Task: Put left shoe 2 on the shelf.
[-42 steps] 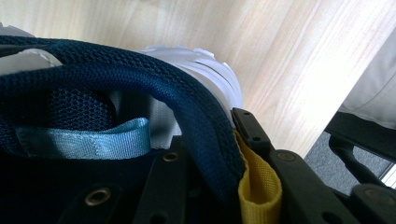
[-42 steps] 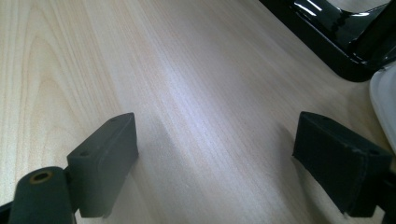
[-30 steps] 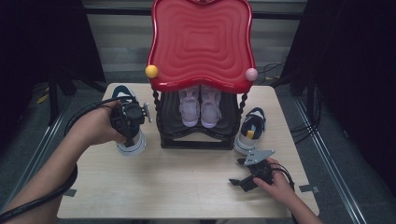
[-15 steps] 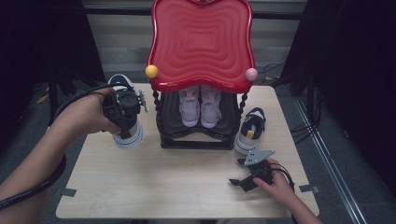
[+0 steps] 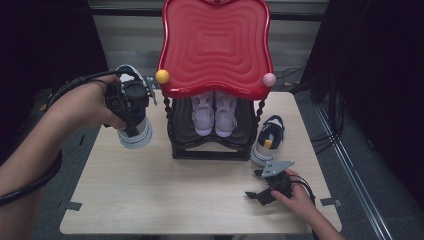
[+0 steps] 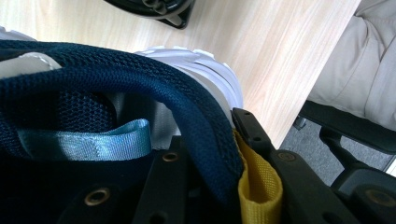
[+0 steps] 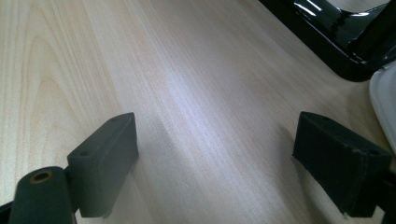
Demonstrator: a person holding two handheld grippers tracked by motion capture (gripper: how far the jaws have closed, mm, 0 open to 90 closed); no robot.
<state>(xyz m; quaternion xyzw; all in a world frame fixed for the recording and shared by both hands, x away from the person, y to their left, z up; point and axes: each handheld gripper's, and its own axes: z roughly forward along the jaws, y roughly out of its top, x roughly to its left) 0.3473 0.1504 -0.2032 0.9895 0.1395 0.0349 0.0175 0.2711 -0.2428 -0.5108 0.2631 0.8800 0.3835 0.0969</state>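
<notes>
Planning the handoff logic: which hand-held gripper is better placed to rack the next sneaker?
Left. The left hand-held gripper is shut on the navy sneaker, beside the rack; the right hand-held gripper rests open on the table.

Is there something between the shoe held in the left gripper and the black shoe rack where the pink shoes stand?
Partly. The navy and white shoe, clamped at its collar by the left gripper, hangs just left of the rack. The rack's twisted black post stands at that side, and the pink shoes already fill the shelf's middle.
</notes>
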